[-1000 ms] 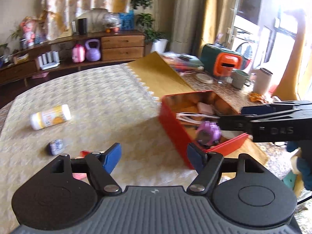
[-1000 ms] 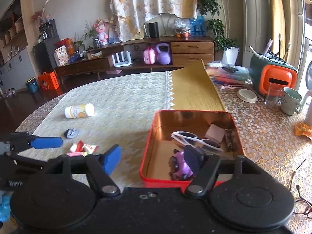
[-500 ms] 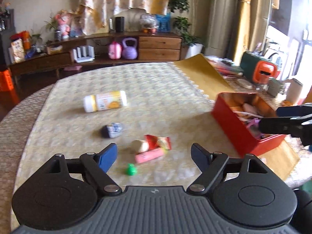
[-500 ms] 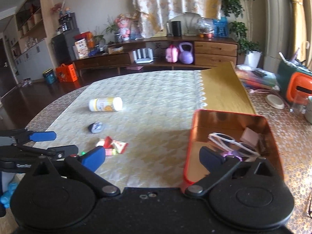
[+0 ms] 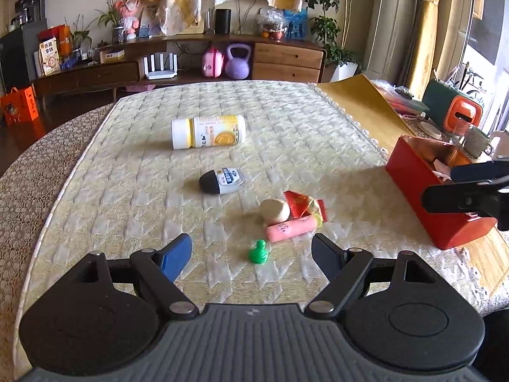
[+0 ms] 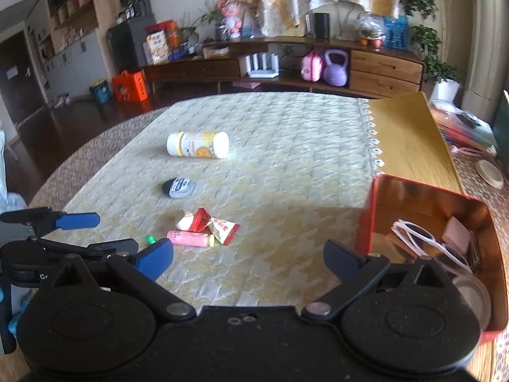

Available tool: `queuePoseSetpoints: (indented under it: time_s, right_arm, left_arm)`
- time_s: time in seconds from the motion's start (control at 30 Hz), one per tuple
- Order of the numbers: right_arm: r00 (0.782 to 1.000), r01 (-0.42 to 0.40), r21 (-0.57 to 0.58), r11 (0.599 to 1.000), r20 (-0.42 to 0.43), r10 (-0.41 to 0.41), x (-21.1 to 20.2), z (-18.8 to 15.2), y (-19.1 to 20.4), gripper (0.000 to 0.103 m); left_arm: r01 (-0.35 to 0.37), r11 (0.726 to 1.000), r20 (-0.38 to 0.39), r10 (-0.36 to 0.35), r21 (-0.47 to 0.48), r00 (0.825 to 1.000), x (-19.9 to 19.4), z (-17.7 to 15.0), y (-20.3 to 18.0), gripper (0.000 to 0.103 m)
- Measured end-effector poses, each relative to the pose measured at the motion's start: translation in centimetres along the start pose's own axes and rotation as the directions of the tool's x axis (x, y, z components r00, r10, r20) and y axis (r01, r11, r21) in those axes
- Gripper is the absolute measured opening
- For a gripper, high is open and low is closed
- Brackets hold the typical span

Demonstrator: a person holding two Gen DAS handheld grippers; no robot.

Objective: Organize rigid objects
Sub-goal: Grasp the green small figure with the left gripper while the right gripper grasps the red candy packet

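Observation:
My left gripper [image 5: 251, 251] is open and empty, low over the quilted cloth, with a small green piece [image 5: 258, 251] between its fingertips. Just beyond lie a pink tube [image 5: 291, 229], a beige round thing [image 5: 275, 210] and red wrappers [image 5: 305, 205]. Farther off are a black-and-grey container [image 5: 222, 180] and a white-and-yellow bottle [image 5: 208, 131] on its side. My right gripper [image 6: 248, 253] is open and empty, left of the red tin [image 6: 366, 222], which holds white sunglasses [image 6: 426, 242]. The tin also shows in the left wrist view [image 5: 435, 210].
A gold mat [image 6: 407, 140] lies beyond the tin. An orange-and-green box [image 5: 451, 111] and a mug [image 5: 477, 141] stand at the table's right. A sideboard [image 5: 191, 63] with a purple kettlebell stands across the room. The left gripper shows in the right wrist view [image 6: 63, 232].
My left gripper swung from the tin to the small items and came in close over the green piece. My right gripper drew back left from the tin, leaving the purple object in it.

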State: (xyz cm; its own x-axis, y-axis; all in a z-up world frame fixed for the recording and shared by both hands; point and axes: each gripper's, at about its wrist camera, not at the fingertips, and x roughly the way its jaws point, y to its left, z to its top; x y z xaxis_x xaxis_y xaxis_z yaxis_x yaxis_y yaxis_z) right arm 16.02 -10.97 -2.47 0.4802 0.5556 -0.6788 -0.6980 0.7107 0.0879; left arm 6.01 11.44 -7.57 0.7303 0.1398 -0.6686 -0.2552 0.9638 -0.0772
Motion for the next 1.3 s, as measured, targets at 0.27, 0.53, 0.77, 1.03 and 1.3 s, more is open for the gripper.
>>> queuePoseSetpoints:
  time_s: [0.27, 0.53, 0.77, 1.03, 1.3]
  right_arm:
    - [0.998, -0.023, -0.094, 0.995, -0.055, 0.018, 3.5, 1.3, 0.8, 0.090]
    - [0.993, -0.061, -0.148, 0.987, -0.110, 0.045, 6.9, 2.0, 1.1, 0.076]
    - [0.988, -0.071, -0.209, 0.975, -0.151, 0.040, 9.6, 2.2, 1.6, 0.063]
    - [0.984, -0.092, -0.299, 0.950, -0.176, 0.040, 11.3, 2.5, 2.5, 0.047]
    - [0.981, -0.109, -0.312, 0.944, -0.186, 0.052, 12.8, 3.0, 3.3, 0.032]
  left_arm:
    - [0.000, 1.000, -0.028, 0.000, 0.003, 1.000, 2.1, -0.5, 0.2, 0.082]
    - [-0.002, 1.000, -0.035, 0.002, 0.003, 0.999, 3.6, -0.9, 0.4, 0.082]
    - [0.003, 1.000, -0.036, -0.003, 0.002, 0.999, 4.6, -1.0, 0.5, 0.082]
    - [0.017, 1.000, -0.028, -0.016, 0.025, 0.999, 5.3, -1.1, 0.0, 0.082]
    - [0.019, 0.998, -0.027, -0.018, 0.052, 0.999, 5.7, -1.5, -0.2, 0.066]
